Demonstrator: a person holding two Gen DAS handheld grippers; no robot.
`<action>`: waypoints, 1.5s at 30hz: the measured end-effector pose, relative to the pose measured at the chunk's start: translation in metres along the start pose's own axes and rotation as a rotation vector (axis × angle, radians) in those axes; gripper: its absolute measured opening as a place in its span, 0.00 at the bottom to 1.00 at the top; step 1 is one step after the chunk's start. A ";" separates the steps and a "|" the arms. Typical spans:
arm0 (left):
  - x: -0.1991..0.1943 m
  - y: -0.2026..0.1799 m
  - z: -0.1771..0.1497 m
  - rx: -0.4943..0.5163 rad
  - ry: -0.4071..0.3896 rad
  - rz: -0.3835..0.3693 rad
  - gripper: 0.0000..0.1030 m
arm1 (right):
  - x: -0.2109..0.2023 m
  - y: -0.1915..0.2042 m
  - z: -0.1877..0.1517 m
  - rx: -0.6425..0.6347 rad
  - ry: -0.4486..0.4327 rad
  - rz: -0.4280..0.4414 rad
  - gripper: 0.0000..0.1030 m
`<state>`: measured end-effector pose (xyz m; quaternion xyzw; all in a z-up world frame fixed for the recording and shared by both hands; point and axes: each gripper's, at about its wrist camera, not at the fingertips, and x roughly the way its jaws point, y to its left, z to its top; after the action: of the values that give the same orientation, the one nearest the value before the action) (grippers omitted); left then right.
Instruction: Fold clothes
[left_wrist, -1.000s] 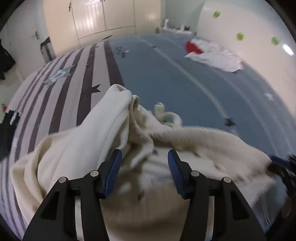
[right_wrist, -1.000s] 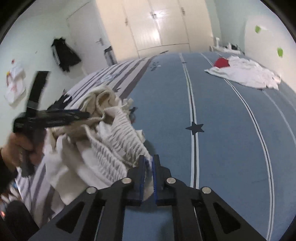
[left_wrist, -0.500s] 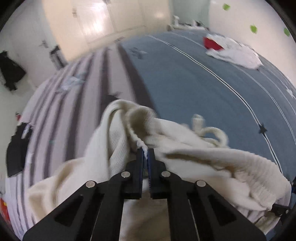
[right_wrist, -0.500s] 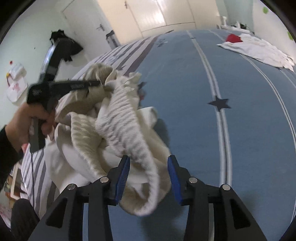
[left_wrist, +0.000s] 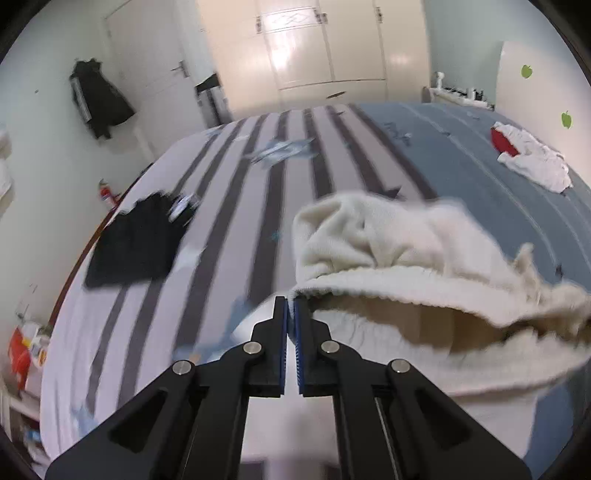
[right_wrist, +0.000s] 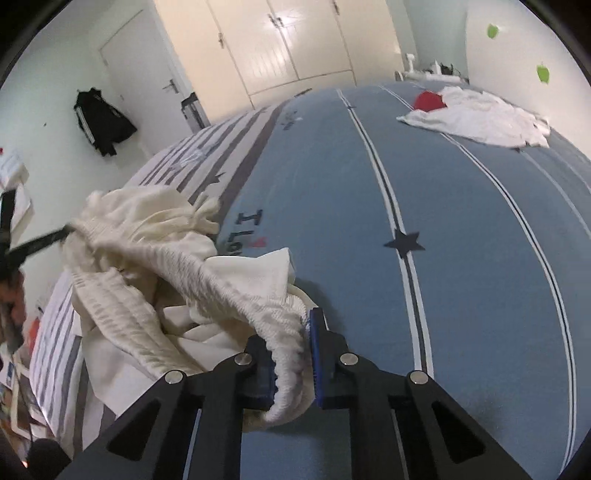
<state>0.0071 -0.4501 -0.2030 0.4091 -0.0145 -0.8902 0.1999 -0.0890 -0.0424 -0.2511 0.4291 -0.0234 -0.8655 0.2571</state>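
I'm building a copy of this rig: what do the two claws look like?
Both match: the left claw and right claw have matte black angular linkage arms with silver round pivot pins, and blue ribbed pads lining the fingers' inner faces. No cables or markings are visible.

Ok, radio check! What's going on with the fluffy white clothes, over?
Left gripper shut on cream garment's edge. Right gripper closing, ribbed hem between its fingers. Garment bunched, unfolded. Black garment and white pile lie apart.
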 end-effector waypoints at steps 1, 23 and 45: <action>-0.002 0.006 -0.023 -0.009 0.026 -0.007 0.02 | -0.002 0.006 -0.003 -0.026 0.009 0.008 0.12; 0.004 -0.041 -0.048 0.224 -0.108 0.147 0.59 | 0.038 0.022 -0.043 -0.082 0.076 -0.195 0.45; -0.042 -0.028 0.046 0.048 -0.263 -0.039 0.09 | -0.004 0.007 0.049 0.066 -0.195 -0.195 0.08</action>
<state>-0.0119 -0.4153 -0.1473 0.2937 -0.0539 -0.9393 0.1691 -0.1209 -0.0555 -0.2158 0.3514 -0.0349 -0.9228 0.1538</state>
